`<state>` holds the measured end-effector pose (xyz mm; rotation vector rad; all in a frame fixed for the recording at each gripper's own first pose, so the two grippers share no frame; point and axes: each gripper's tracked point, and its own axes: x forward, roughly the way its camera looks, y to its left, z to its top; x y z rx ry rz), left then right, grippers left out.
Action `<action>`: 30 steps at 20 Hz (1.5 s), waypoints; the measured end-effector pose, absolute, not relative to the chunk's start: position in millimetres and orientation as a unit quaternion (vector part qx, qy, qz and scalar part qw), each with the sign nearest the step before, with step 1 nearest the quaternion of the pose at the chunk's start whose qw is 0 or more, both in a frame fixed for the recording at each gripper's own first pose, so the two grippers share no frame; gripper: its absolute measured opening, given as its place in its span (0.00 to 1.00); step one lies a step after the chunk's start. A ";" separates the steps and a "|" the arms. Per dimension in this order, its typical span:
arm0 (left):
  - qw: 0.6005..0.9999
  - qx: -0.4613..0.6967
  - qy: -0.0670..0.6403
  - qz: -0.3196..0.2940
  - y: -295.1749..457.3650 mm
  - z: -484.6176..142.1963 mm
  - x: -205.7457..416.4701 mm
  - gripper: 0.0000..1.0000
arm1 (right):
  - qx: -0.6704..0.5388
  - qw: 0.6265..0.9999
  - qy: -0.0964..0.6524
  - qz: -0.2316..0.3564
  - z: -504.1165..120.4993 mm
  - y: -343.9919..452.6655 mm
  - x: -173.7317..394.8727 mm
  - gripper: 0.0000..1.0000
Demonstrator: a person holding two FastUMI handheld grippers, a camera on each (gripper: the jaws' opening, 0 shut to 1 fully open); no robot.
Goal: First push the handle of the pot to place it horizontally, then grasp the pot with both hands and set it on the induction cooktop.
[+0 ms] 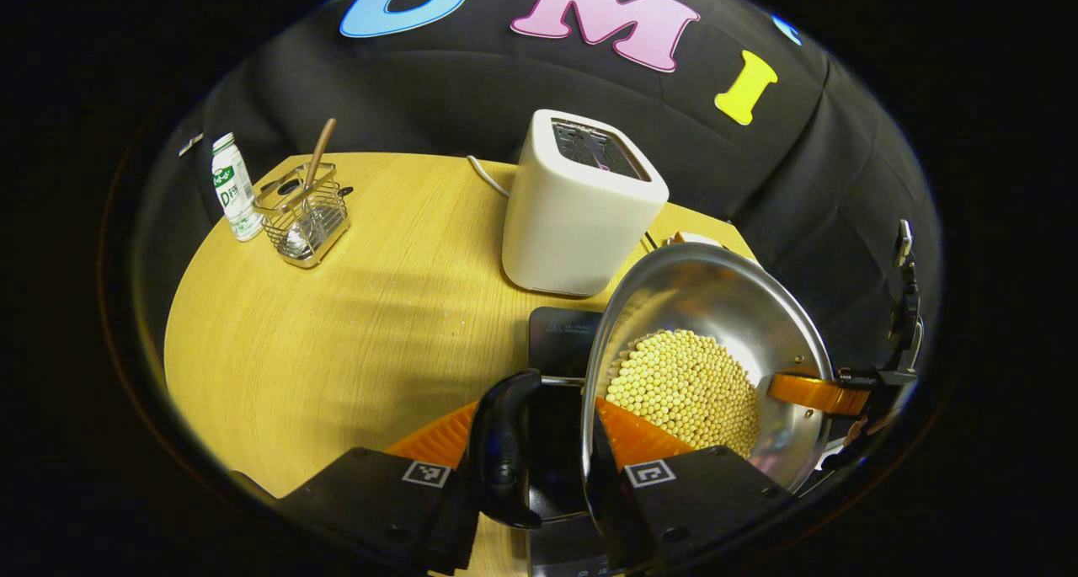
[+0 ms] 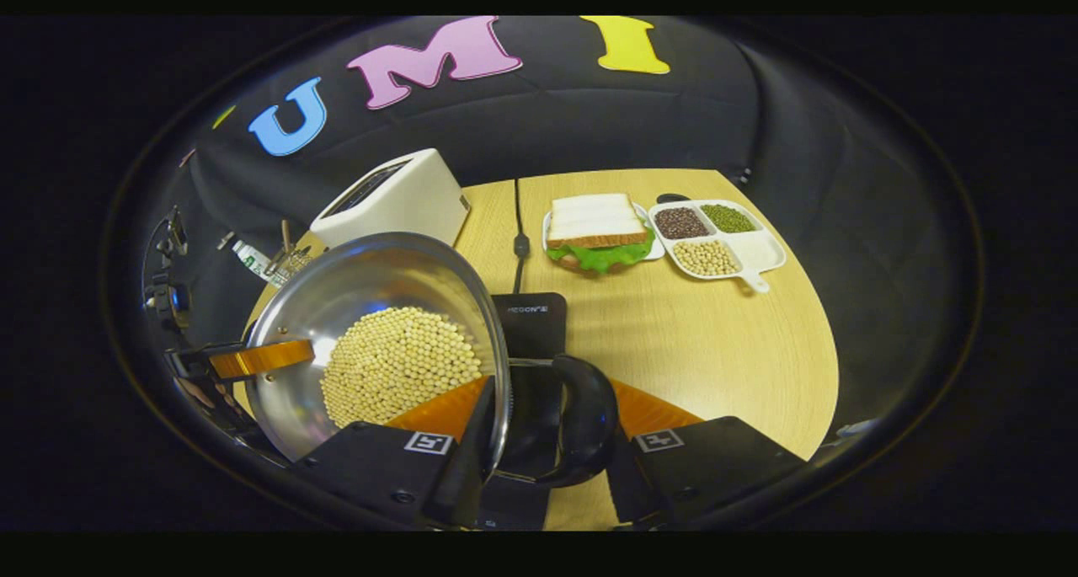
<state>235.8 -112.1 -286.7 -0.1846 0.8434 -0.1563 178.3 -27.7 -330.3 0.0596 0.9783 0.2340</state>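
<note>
- Pot of bright steel, filled with pale yellow beans, sits held between the two grippers above the black induction cooktop; whether its base touches the cooktop cannot be told.
- In the left gripper view, the left gripper straddles the pot's rim: one orange finger lies inside the wall against the beans, the other outside, with the pot's black side handle standing in the gap between them. Both fingers appear to press on the rim.
- In the right gripper view, the right gripper is closed on the opposite rim the same way, with the other black loop handle between its fingers.
- Each view also shows the far gripper's orange finger hooked over the pot's opposite edge.
- The induction cooktop lies on the wooden tabletop, just in front of the white toaster.
- At the tabletop's far left corner a wire basket with a wooden-handled utensil stands beside a small white bottle.
- In the right gripper view, a sandwich with lettuce rests on a plate, just beside a divided white tray holding dark, green and pale beans.
- A black cable runs across the tabletop toward the cooktop.
</note>
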 end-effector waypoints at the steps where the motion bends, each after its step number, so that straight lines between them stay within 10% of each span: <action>1: 0.905 -0.089 0.410 -0.075 -112.2 -289.5 235.1 0.60 | 0.028 0.874 0.471 0.112 -333.1 -27.9 178.9 0.64; 27: 0.901 -0.086 0.422 -0.059 -109.1 -305.4 232.6 0.66 | 0.028 0.878 0.467 0.107 -340.2 -31.8 184.8 0.65; 30: 0.903 -0.057 0.424 -0.044 -100.4 -302.6 231.5 0.82 | 0.014 0.883 0.459 0.098 -332.9 -35.8 181.3 0.70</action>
